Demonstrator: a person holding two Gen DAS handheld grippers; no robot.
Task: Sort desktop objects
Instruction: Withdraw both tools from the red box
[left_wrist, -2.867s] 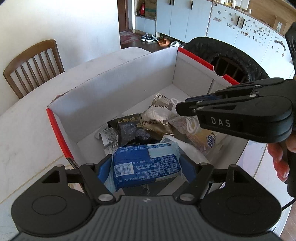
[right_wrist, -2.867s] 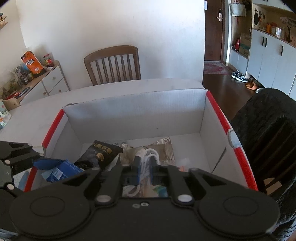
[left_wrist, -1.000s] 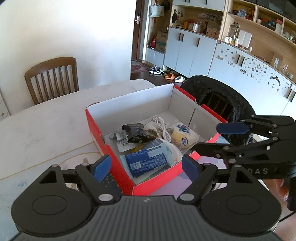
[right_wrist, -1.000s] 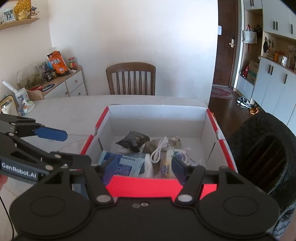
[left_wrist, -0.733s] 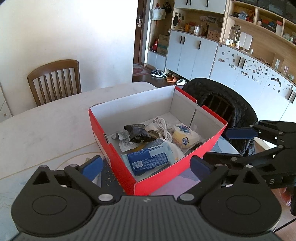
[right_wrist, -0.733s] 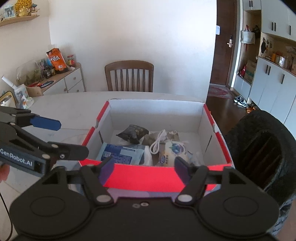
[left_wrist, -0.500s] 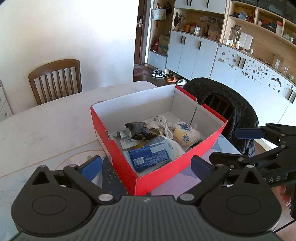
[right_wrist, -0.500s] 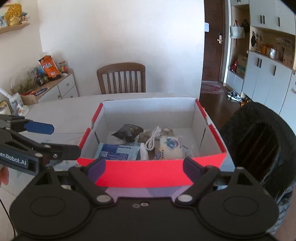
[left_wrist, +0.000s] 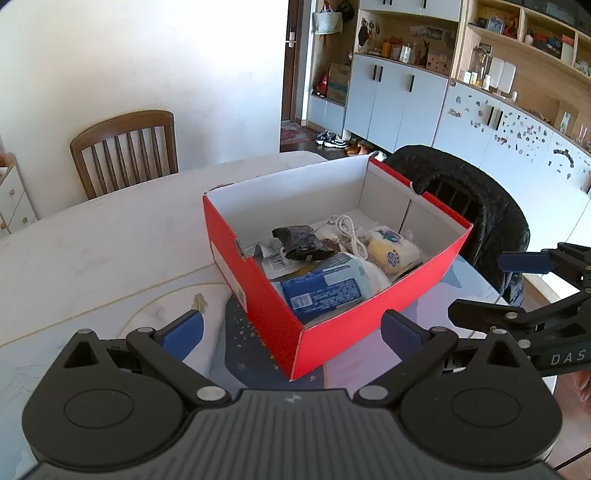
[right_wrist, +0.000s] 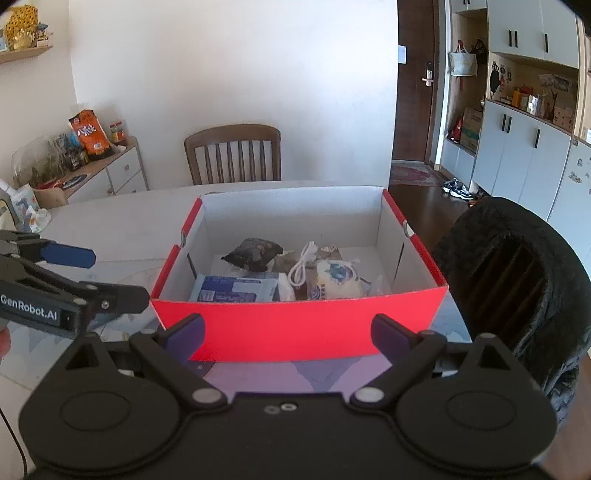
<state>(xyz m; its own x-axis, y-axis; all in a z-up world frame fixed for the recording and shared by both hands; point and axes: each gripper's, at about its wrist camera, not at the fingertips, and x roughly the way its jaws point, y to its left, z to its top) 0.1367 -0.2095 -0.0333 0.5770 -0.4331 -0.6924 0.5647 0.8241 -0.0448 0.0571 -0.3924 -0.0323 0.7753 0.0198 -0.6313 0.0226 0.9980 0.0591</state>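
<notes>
A pale marble-look table (right_wrist: 122, 221) carries an open shoebox, red outside and white inside (right_wrist: 295, 332), standing on a purple and dark blue printed mat (left_wrist: 354, 358). Every loose item that shows lies inside this box; the table around it looks bare, so the sorting appears done or nearly so.

The relation that matters: the box sits straight ahead of and below both claws, its long side running left to right in the right wrist view. The right gripper (right_wrist: 288, 328) faces the red front wall squarely, while the left gripper (left_wrist: 291, 328) faces the box's near corner. Neither is clearly nearer.

The left gripper's blue pads stand fully apart with nothing between them. The right gripper's jaws are opening, also with nothing held (the box front merely shows through the gap).

Inside the box, from largest to smallest: a blue tissue pack (right_wrist: 236, 288) at front left, long axis parallel to the front wall; a yellow wrapped bun (right_wrist: 338, 280) at front right; a dark snack pouch (right_wrist: 255, 253) behind; a coiled white cable (right_wrist: 303, 266) in the middle.

Readable writing: "GenRobot.AI" on the left gripper's side as the right wrist view shows it, and "DAS" on the right gripper's side in the left wrist view. The package print is too small to read.
</notes>
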